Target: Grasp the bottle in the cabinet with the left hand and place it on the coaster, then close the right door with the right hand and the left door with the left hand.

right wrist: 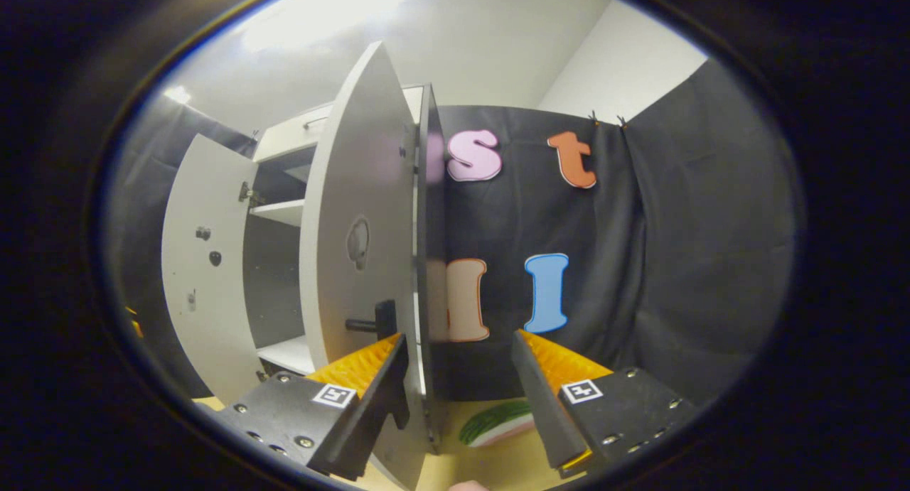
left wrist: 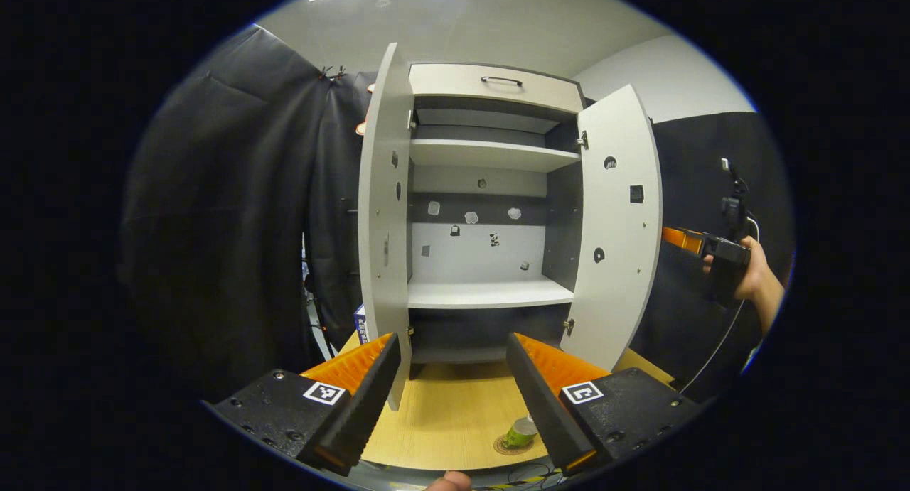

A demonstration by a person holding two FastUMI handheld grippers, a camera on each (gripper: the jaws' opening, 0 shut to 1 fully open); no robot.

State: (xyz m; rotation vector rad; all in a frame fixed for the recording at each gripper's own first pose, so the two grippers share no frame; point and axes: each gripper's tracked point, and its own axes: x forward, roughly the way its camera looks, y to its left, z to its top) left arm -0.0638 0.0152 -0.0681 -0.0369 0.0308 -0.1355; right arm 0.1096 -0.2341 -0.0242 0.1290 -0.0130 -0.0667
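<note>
Left claw (left wrist: 451,384) is hovering above the surface (left wrist: 455,413) in front of the cabinet (left wrist: 490,192), pointing into its open front, fingers spread wide and gripping nothing. Left door (left wrist: 384,214) is standing open edge-on just beyond the left finger; right door (left wrist: 617,228) is swung open too. Shelves inside are showing bare boards. Bottle (left wrist: 521,432) is already standing on the coaster (left wrist: 512,446) on the surface, low between the fingers and partly hidden behind the right finger; its label is too small to make out. Off to the right, a hand (left wrist: 752,274) is holding the right claw (left wrist: 675,236) beside the right door's outer side; from here its tips are running behind the door edge, so can't tell contact in this view. In the right gripper view, the right claw (right wrist: 461,377) is sitting right at the right door (right wrist: 355,242), released and wide open, with the door's edge between the fingers; the left finger is looking very close to the black handle (right wrist: 377,322), touching or not, can't tell. A green and white object (right wrist: 494,421) is lying on the surface (right wrist: 498,462) between the fingers, cut off, can't identify it. Left door (right wrist: 202,263) is showing open farther back. A fingertip is poking in at the bottom edge of each view.
</note>
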